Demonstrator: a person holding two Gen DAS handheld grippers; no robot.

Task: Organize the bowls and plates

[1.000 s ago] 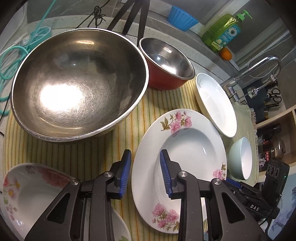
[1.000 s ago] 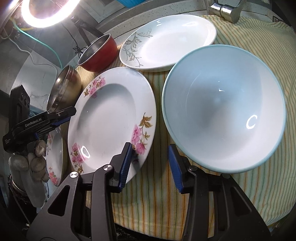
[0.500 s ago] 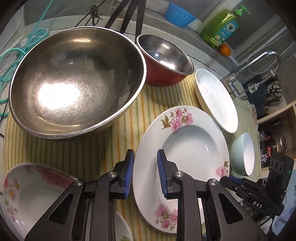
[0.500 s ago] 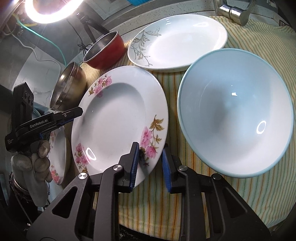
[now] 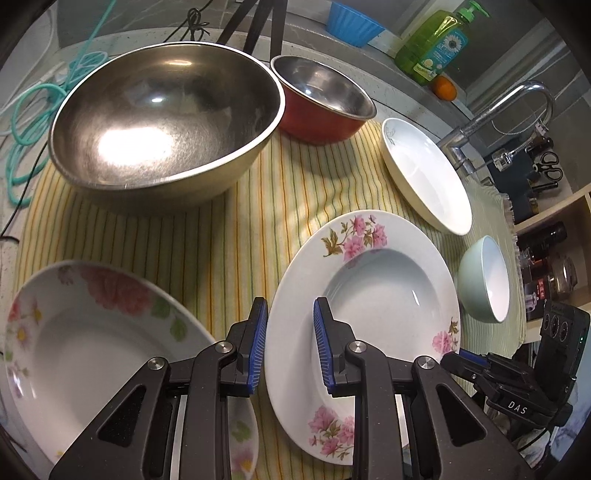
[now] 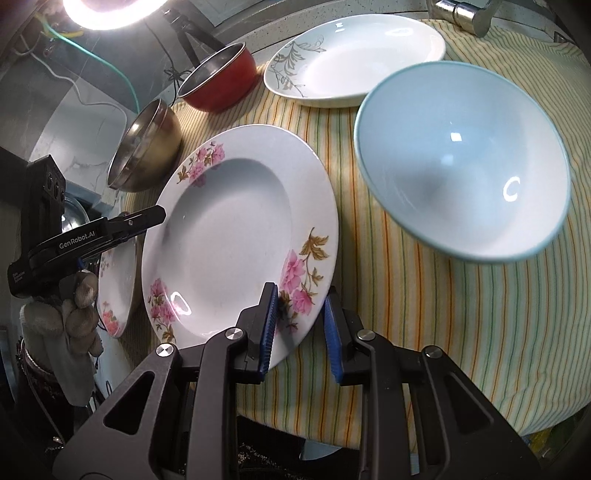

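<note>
A white soup plate with pink flowers (image 5: pixel 369 295) lies partly raised over the striped cloth. My left gripper (image 5: pixel 290 306) is shut on its left rim. In the right wrist view the same plate (image 6: pixel 229 229) has its near right rim clamped by my right gripper (image 6: pixel 301 295). The left gripper (image 6: pixel 147 218), held by a gloved hand, shows at the plate's far side. A second flowered plate (image 5: pixel 92 339) lies at the near left. A big steel bowl (image 5: pixel 166 122), a red bowl (image 5: pixel 321 99), a white leaf-pattern plate (image 5: pixel 424 177) and a pale blue bowl (image 6: pixel 461 162) stand around.
The striped cloth (image 5: pixel 240 221) covers the counter. A tap (image 5: pixel 498 110) rises at the back right, with a green soap bottle (image 5: pixel 436 37), an orange and a blue cup (image 5: pixel 354 22) behind. Teal cable (image 5: pixel 29 122) coils at the left. A ring light (image 6: pixel 110 11) glares above.
My right gripper went from wide open beside the flowered plate to shut on its rim. The left jaws narrowed a little on the other rim, and the plate has shifted and tilted between them.
</note>
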